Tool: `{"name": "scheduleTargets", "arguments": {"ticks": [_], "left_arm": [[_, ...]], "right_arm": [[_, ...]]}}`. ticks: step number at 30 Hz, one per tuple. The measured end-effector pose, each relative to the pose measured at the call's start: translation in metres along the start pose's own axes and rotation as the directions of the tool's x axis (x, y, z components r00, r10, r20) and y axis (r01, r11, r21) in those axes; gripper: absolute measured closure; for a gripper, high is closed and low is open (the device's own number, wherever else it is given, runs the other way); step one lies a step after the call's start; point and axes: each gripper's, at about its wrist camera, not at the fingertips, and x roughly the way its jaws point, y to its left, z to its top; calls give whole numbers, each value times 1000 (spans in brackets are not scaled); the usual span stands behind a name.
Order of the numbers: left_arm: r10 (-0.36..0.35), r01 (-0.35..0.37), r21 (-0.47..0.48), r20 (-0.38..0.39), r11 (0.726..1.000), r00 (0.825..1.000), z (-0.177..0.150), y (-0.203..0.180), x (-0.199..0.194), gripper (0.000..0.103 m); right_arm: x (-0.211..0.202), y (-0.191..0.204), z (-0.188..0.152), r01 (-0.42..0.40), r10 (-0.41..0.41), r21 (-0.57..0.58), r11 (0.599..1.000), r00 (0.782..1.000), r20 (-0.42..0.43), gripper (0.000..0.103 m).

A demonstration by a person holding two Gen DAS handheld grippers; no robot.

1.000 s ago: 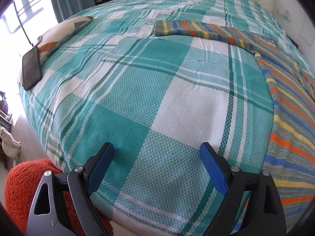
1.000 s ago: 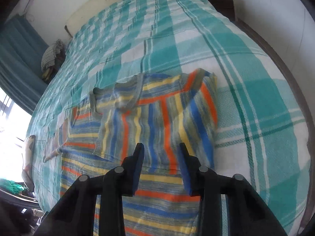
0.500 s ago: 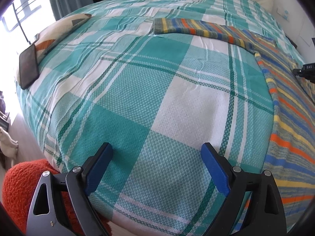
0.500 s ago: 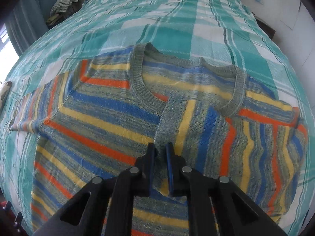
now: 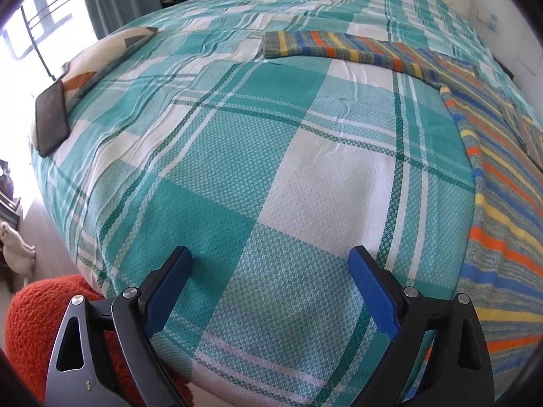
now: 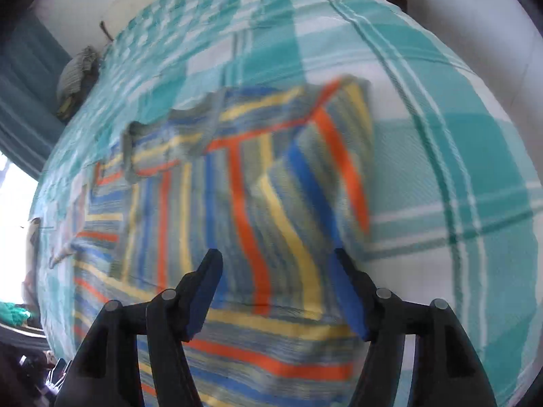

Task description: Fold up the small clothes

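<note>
A striped sweater in blue, orange, yellow and grey lies flat on the teal plaid bedspread, its right sleeve folded over the body. My right gripper is open and empty just above the folded part. In the left wrist view the sweater lies at the right, with one sleeve stretched out to the left at the far side. My left gripper is open and empty over bare bedspread, left of the sweater.
A black phone lies on a patterned pillow at the bed's left edge. An orange knitted thing sits below the bed's near corner. A pile of clothes lies at the far side. A wall runs along the right.
My right gripper has opened, let go of the sweater's folded sleeve, and pulled back to the right. The left gripper has hardly moved.
</note>
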Motion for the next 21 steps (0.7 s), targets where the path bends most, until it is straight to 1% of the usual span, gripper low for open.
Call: {"name": "scheduleTargets", "arguments": {"ticks": [1, 2, 3, 5, 7, 8, 9, 12, 13, 16, 18, 19, 20, 21], "left_arm": [[2, -2, 0, 0, 1000, 1000, -1, 0, 0, 7], [1, -1, -4, -2, 1000, 1000, -2, 1, 0, 5], [0, 0, -10, -5, 1000, 1000, -3, 2, 0, 4], [4, -5, -24, -10, 1000, 1000, -3, 3, 3, 1], [0, -1, -35, -13, 999, 1000, -4, 5, 6, 0], [-1, 0, -37, -13, 999, 1000, -5, 5, 6, 0], [0, 0, -37, -8, 999, 1000, -6, 5, 6, 0], [4, -4, -36, 7, 999, 1000, -8, 4, 5, 0], [5, -5, -36, 11, 999, 1000, -9, 4, 5, 0], [7, -7, -35, 21, 999, 1000, -11, 4, 5, 0], [5, -4, -42, 18, 999, 1000, -11, 5, 5, 0], [-2, 2, -50, 14, 999, 1000, -11, 6, 6, 0], [-12, 13, -53, 9, 999, 1000, -11, 7, 7, 0], [-27, 27, -57, 2, 998, 1000, -10, 9, 8, 0]], "right_arm": [[-10, -20, -4, -1, 0, 34, 999, 1000, 25, 87], [-24, -29, -9, 52, -55, 46, 998, 997, 55, 73], [-40, -33, -16, 82, -84, 33, 996, 992, 89, 67], [-69, -30, -38, 16, -11, -42, 999, 992, 124, 54], [-95, -22, -71, -17, 33, -122, 992, 991, 132, 49], [-106, -16, -91, -36, 57, -159, 987, 990, 129, 45], [-114, -9, -113, -52, 77, -193, 980, 989, 125, 44], [-130, 7, -178, -73, 106, -240, 968, 987, 124, 40], [-129, 14, -199, -73, 107, -248, 966, 986, 127, 40], [-129, 30, -250, -33, 76, -256, 966, 984, 163, 40], [-130, 34, -270, 11, 38, -216, 976, 974, 224, 40], [-131, 35, -277, 41, 11, -192, 981, 965, 262, 35], [-131, 37, -281, 86, -32, -171, 981, 955, 294, 28], [-131, 38, -282, 129, -76, -149, 980, 944, 321, 25]]}}
